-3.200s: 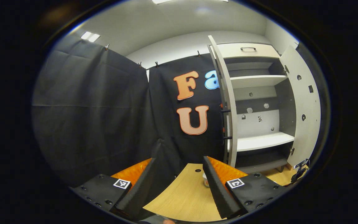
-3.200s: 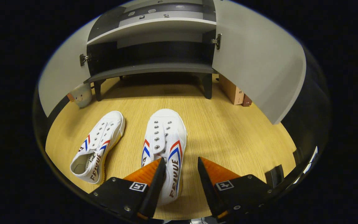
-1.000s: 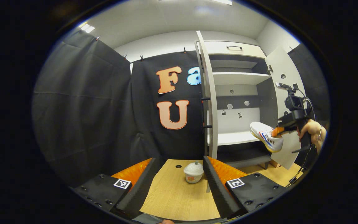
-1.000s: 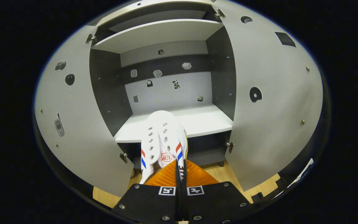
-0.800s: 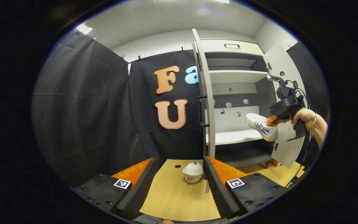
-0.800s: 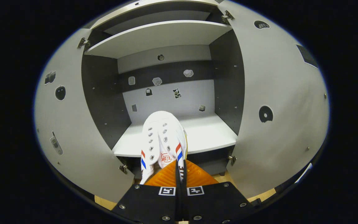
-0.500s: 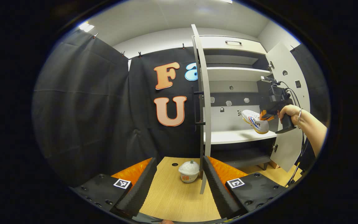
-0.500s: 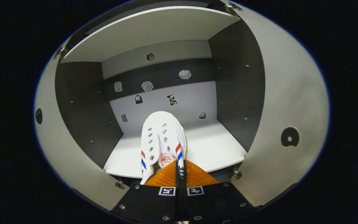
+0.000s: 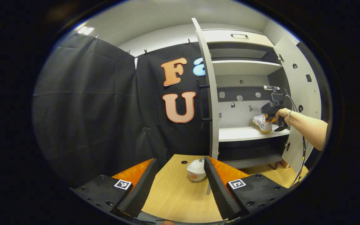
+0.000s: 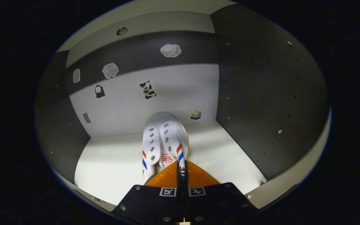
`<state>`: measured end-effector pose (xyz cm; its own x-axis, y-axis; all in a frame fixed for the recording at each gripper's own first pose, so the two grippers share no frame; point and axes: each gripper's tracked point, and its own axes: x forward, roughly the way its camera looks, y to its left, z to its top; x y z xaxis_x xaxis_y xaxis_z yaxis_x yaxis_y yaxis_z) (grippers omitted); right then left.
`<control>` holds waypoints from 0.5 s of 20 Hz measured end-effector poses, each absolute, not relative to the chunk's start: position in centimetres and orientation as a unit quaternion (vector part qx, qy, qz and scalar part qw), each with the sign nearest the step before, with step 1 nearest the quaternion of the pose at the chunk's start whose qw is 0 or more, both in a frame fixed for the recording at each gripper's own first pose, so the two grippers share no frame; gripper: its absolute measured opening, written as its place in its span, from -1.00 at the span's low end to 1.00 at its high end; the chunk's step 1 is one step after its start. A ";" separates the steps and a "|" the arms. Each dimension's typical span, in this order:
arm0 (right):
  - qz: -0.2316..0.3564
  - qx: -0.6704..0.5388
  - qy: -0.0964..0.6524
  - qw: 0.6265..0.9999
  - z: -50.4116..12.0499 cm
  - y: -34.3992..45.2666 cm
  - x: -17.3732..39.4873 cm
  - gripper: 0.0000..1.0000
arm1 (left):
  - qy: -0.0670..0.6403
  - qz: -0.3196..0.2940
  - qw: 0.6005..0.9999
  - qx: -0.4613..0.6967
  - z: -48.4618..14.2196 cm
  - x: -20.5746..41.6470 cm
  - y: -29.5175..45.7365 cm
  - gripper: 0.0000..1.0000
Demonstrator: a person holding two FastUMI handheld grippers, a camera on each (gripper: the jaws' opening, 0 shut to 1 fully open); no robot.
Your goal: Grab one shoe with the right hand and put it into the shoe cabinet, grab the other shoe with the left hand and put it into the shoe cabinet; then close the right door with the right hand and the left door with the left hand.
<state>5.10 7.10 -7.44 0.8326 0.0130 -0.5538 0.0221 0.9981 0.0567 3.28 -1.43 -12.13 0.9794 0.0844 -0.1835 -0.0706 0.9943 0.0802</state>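
A: Where is the shoe [image 10: 164, 140] compared to the right gripper [image 10: 181, 173]?

B: It sits between the jaws. The two fingers are almost together and pinch the side of the shoe near the heel opening. The toe points away, to the back wall of the cabinet [image 10: 261, 93].

A: Is the shoe already inside the cabinet?

B: Yes, it is inside the middle compartment, above the white shelf [image 10: 117, 165]. In the left gripper view the shoe [image 9: 262, 123] is low at the shelf [image 9: 245, 133], near its right end, and a hand [image 9: 282, 114] holds the right gripper [image 9: 269, 118] there. If the sole already touches the shelf, I cannot tell.

A: And the left gripper [image 9: 180, 175]?

B: Its jaws are spread wide and nothing is between them. It hangs over the wooden floor [image 9: 173, 197], where a small white pot [image 9: 196, 170] stands near the left door [image 9: 209, 93].

A: What else is in the cabinet?

B: Only small stickers on the back wall. Both doors stand open; the right door [image 9: 302, 93] is beside the arm.
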 end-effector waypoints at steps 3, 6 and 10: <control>-0.001 0.033 0.265 0.964 -3.5 6.9 3.2 -0.58 | 0.102 0.036 0.993 0.040 -12.6 3.3 -2.1 0.92; 0.020 0.050 0.240 0.969 -2.0 6.4 0.0 0.17 | 0.102 0.018 0.994 0.028 -12.9 3.0 -3.5 0.93; 0.054 0.051 0.192 0.978 -0.4 6.8 -6.8 0.88 | 0.115 -0.020 0.993 0.015 -14.4 2.1 -5.8 0.92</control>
<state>-6.82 6.82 -0.42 0.9201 0.1249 -0.3711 -0.0854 0.9890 0.1211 2.13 -5.83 -14.37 0.9729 -0.0373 -0.2282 0.0440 0.9987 0.0244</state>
